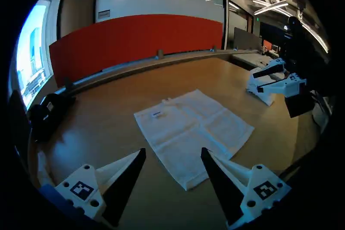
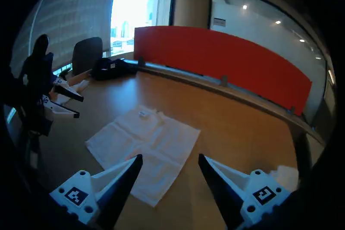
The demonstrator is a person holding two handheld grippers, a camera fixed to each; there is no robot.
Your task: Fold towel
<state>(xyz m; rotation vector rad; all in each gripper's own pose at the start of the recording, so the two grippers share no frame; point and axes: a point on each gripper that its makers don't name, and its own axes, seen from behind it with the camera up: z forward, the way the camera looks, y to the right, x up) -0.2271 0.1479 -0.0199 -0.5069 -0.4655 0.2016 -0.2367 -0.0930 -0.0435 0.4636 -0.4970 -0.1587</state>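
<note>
towel point(image 1: 193, 133): white, spread flat, crease lines across it, on the wooden surface point(image 1: 108, 118) in front of the red partition point(image 1: 138, 40) | label: small tag point(image 1: 157, 114) at the towel's partition-side edge, writing unreadable | left tool point(image 1: 172, 149): released, empty | right tool point(image 2: 170, 155): released, empty | room: bright window point(image 1: 32, 66) beside the partition

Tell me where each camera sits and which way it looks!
Left gripper view: rides the left gripper, above the wooden table, facing the flat white towel and red partition; its own open fingers show below, the right gripper far off.
Right gripper view: rides the right gripper, facing the towel from another side; its open fingers show below, the left gripper far off.
Both share: towel, table, partition.
</note>
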